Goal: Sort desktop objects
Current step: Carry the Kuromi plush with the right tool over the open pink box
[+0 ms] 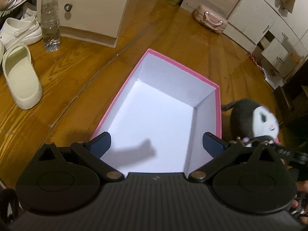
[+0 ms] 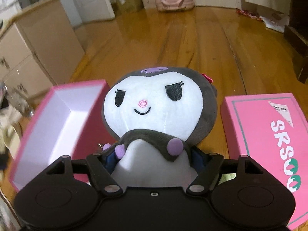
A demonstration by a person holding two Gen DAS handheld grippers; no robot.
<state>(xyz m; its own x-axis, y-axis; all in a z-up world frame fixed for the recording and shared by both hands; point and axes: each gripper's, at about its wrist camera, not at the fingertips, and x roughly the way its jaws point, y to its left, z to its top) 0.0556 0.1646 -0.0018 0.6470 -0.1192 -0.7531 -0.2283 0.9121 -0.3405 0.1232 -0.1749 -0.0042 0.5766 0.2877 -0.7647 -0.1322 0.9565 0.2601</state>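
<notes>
Plush toy pinched at body in my right gripper, held clear of floor beside open pink box. Left gripper spread, empty, hovering over box, likely guarding drop spot. Lid parked right.

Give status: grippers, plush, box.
Left gripper open, over the empty pink box. Right gripper shut on the plush toy, beside the box. Nothing in the way.

Plush toy: dark grey hood, white face, black eyes, pink nose, purple pompoms. Box: pink outside, white inside. Lid: pink with white lettering. Floor: amber wood grain. Slipper: cream.
</notes>
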